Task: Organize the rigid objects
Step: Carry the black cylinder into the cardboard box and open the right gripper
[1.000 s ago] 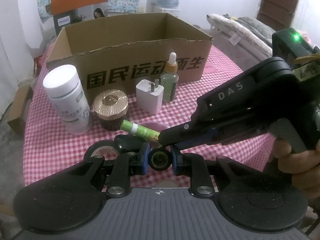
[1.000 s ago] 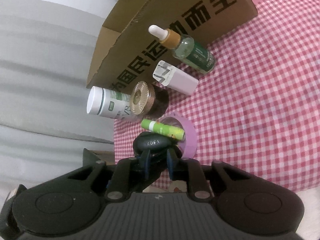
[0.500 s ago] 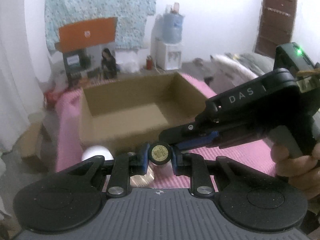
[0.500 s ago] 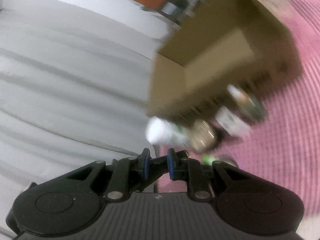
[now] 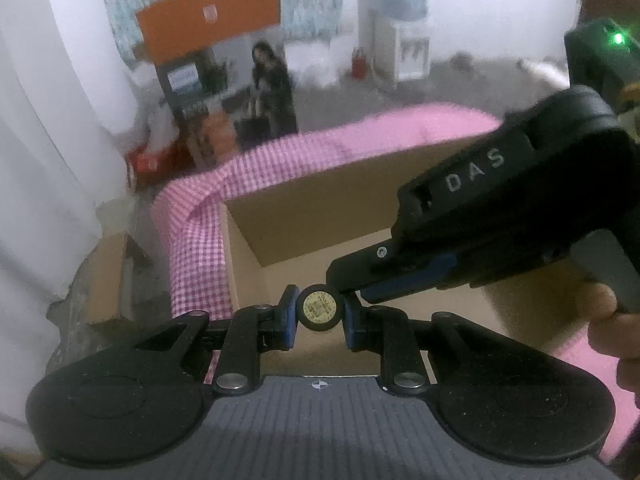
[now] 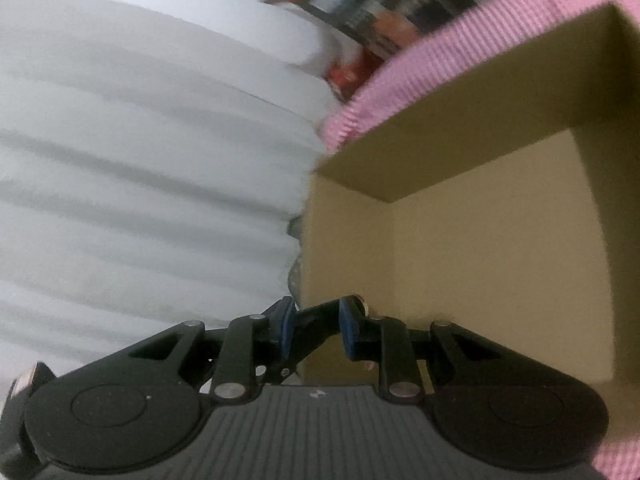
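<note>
In the left wrist view my left gripper (image 5: 319, 307) is shut on a small black cylinder with a gold round end label (image 5: 319, 306), held above the open cardboard box (image 5: 320, 208). The right gripper's body marked DAS (image 5: 500, 216) reaches in from the right, its tips close to the cylinder. In the right wrist view my right gripper (image 6: 316, 326) holds a dark object (image 6: 310, 328) between its blue pads, over the box's near left corner (image 6: 480, 240). The box floor that shows is bare.
The box stands on a table with a pink checked cloth (image 5: 200, 232). Beyond the table's far edge are an orange sign (image 5: 208, 20), a water dispenser (image 5: 400, 20) and floor clutter. A white curtain (image 6: 140, 160) hangs at the left.
Both grippers rose from the table with their objects and moved forward over the open box. The bottles, charger and tape on the cloth have left the view.
</note>
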